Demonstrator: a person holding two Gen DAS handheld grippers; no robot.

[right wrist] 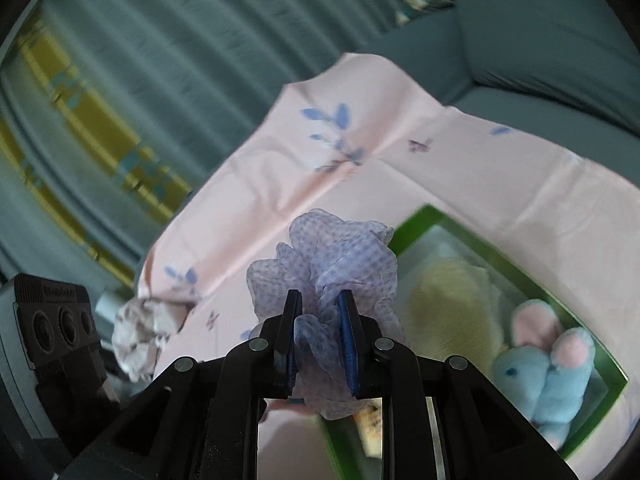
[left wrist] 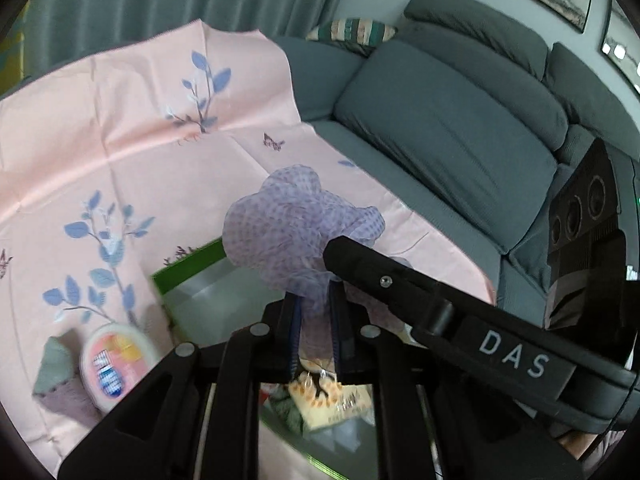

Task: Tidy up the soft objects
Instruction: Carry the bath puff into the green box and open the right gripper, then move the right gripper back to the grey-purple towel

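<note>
Both grippers, left (left wrist: 316,328) and right (right wrist: 318,344), have their jaws clamped on one lilac scrunchie (right wrist: 328,264), held up over the green box (right wrist: 520,268) (a blue plush rabbit (right wrist: 548,372) lies inside) on the pink cloth (left wrist: 100,128).

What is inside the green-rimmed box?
In the green-rimmed box: a blue plush rabbit with pink ears and a pale yellow soft item. The purple mesh scrunchie and the right hand-held gripper cover the box's near corner.
</note>
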